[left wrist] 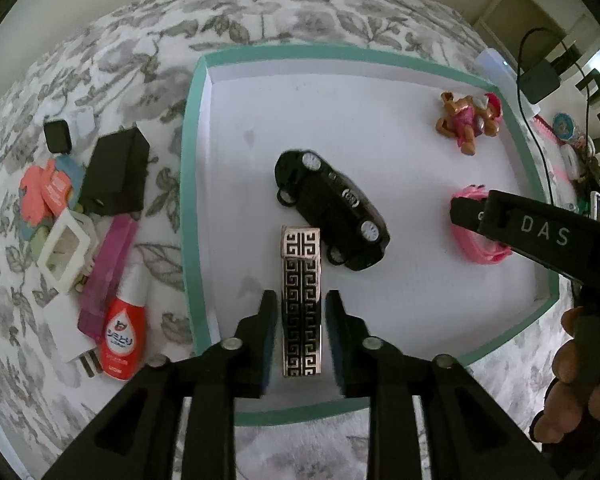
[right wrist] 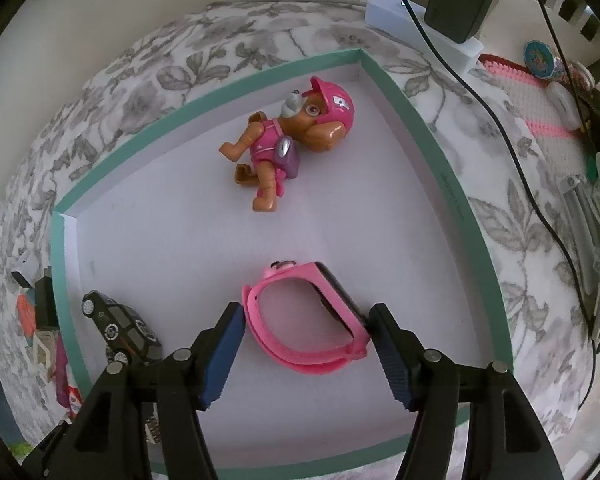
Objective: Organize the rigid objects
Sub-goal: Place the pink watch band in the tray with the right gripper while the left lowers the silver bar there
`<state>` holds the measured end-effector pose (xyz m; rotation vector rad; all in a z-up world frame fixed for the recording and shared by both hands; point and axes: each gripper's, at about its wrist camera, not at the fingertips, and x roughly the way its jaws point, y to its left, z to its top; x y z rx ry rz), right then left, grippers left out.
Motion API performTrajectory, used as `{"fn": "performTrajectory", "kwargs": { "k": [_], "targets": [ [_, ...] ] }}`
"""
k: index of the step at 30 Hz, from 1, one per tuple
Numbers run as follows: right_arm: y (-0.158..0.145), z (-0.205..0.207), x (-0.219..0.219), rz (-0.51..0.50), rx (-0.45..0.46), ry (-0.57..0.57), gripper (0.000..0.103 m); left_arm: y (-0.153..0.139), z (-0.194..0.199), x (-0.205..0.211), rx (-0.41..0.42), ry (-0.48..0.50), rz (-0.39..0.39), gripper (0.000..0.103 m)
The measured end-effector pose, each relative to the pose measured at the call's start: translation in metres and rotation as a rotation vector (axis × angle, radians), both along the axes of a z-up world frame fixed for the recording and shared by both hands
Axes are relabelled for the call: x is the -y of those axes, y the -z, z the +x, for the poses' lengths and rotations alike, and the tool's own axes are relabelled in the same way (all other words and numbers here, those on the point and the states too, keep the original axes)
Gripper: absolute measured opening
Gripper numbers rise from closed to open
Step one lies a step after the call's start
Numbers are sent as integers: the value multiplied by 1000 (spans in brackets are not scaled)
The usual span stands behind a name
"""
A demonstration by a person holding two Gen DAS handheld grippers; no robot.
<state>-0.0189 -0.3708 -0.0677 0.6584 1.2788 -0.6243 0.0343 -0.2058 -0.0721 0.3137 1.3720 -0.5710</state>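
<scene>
A white tray with a teal rim (left wrist: 188,200) (right wrist: 432,148) lies on a floral bedspread. In it are a black toy car (left wrist: 332,208) (right wrist: 120,328), a brown puppy figure in pink (left wrist: 468,120) (right wrist: 288,148), a pink wristwatch (left wrist: 480,252) (right wrist: 300,320) and a slim bar with a black-and-silver key pattern (left wrist: 301,280). My left gripper (left wrist: 302,300) points down over the bar, open, with a thin gap at each pad. My right gripper (right wrist: 306,312) (left wrist: 466,210) straddles the watch, which rests on the tray floor; its blue pads stand just off the band, open.
Left of the tray lie a black charger (left wrist: 114,172), a red bottle (left wrist: 122,336), a purple packet (left wrist: 108,276) and a white frame (left wrist: 66,250). To the right are a black adapter (right wrist: 456,4) with cables and a pink-edged baseplate (right wrist: 540,100). A person's hand (left wrist: 572,364) holds the right gripper.
</scene>
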Motion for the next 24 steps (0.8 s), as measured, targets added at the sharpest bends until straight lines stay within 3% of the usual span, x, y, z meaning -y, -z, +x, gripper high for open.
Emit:
{"fn": "performTrajectory", "kwargs": {
  "k": [2, 9, 18, 21, 24],
  "targets": [
    [-5, 1, 1, -7, 9, -4, 71, -8, -1, -1, 20, -6, -9, 45],
    [-42, 4, -4, -83, 76, -21, 72, -37, 5, -10, 81, -37, -61, 47],
    [-83, 2, -9, -164, 160, -40, 72, -71, 20, -41, 171, -145, -130, 67],
    [-93, 2, -14, -187, 180, -51, 72, -74, 26, -50, 189, -173, -147, 68],
    [-98, 1, -20, -211, 194, -63, 85, -77, 31, -61, 209, -201, -153, 75]
  ]
}}
